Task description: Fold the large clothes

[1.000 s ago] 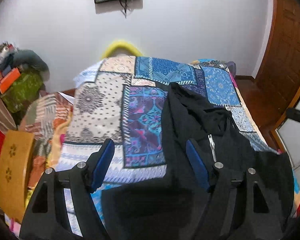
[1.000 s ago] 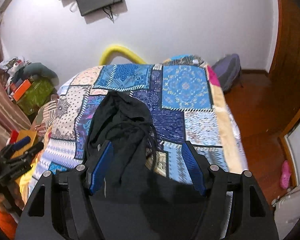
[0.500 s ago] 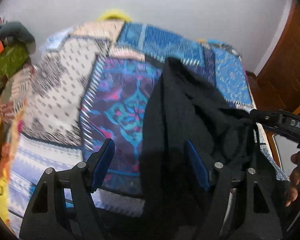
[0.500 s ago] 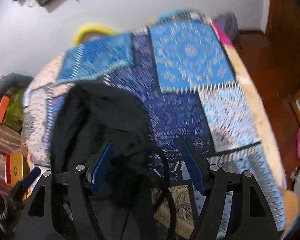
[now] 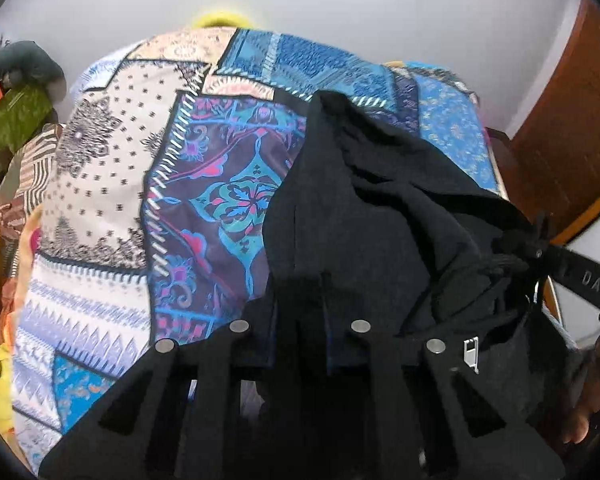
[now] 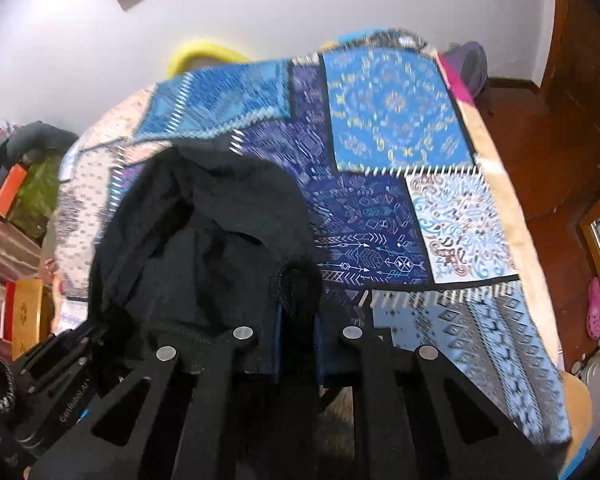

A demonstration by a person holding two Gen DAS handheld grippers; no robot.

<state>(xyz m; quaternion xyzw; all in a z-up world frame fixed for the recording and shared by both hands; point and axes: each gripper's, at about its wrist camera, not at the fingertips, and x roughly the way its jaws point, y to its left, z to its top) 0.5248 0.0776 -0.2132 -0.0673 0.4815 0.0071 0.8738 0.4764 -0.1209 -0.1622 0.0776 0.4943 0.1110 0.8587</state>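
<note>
Left claw low in frame, jaws just closed, black fabric pinched between them. Black zip-up hooded garment lies crumpled on right half of bed with colourful patchwork cover. Silver zipper pull just right of claw. Second black claw enters from right edge, touching garment. White wall behind.
</note>
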